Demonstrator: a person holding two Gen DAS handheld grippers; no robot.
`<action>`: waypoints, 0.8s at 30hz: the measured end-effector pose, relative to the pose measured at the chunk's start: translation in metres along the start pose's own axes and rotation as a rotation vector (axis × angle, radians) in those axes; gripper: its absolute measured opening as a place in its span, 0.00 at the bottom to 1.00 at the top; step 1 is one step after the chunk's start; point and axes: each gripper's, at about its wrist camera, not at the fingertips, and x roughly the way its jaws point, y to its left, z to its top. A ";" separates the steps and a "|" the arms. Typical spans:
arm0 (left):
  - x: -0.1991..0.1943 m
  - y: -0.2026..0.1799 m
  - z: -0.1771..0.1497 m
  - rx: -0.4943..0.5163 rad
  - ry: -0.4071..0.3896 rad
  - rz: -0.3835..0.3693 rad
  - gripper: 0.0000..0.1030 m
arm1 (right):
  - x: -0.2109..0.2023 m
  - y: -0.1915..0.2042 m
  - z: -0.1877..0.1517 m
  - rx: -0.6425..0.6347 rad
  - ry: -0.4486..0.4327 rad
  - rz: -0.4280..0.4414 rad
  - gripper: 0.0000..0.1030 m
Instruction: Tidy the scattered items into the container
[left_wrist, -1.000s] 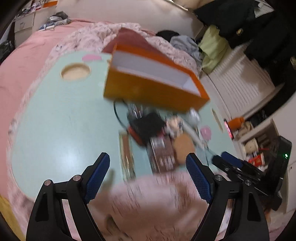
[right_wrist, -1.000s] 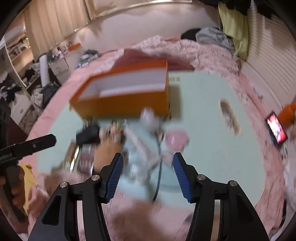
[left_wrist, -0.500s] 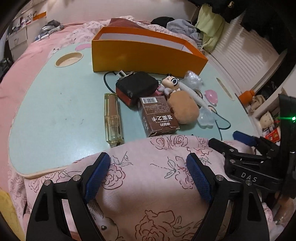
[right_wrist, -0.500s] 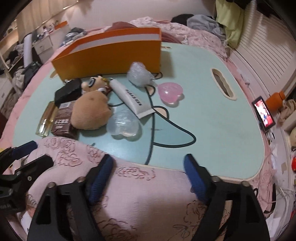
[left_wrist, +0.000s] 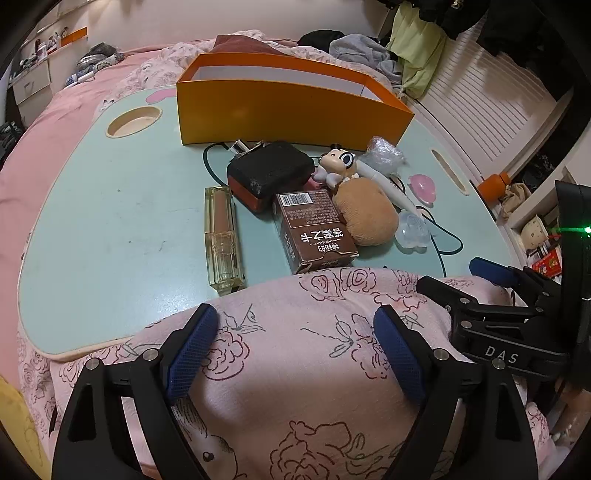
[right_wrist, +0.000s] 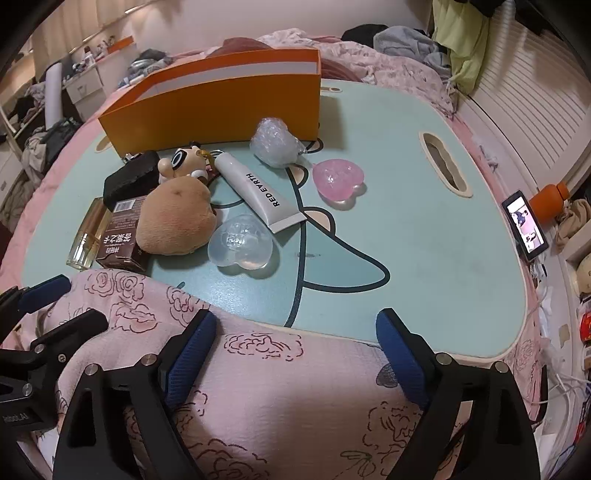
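Observation:
An orange box (left_wrist: 288, 107) stands open-topped at the back of the mint table (left_wrist: 110, 221). In front of it lie a glass bottle (left_wrist: 221, 240), a black case (left_wrist: 269, 173), a brown carton (left_wrist: 314, 229), a tan plush (left_wrist: 365, 218) and a small toy figure (left_wrist: 338, 164). To their right are a white tube (right_wrist: 258, 192), a clear heart (right_wrist: 240, 243), a pink heart (right_wrist: 338, 179) and a bubble-wrap bundle (right_wrist: 275, 142). My left gripper (left_wrist: 295, 343) is open over the floral fabric, short of the items. My right gripper (right_wrist: 295, 343) hangs there too, jaws opening, nothing between them.
Pink floral fabric (right_wrist: 295, 387) covers the table's near edge under both grippers. The table has a round cup hole (left_wrist: 135, 122) at back left and a slot (right_wrist: 441, 168) at right. A lit phone (right_wrist: 526, 225) and an orange bottle (right_wrist: 550, 195) sit beyond the right edge.
Both views went from blurred to steady and sank toward the near edge, so floral fabric now fills the foreground. The right jaws spread much wider; the items stayed put.

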 end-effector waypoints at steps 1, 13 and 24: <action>0.000 0.000 0.000 0.001 0.000 -0.001 0.84 | 0.000 0.000 0.000 0.001 0.001 0.001 0.88; 0.000 0.002 0.001 0.001 0.000 -0.004 0.84 | 0.005 -0.001 0.003 0.015 0.020 0.013 0.98; -0.001 0.000 0.001 0.000 -0.003 -0.006 0.85 | 0.008 -0.001 0.006 0.017 0.051 0.019 1.00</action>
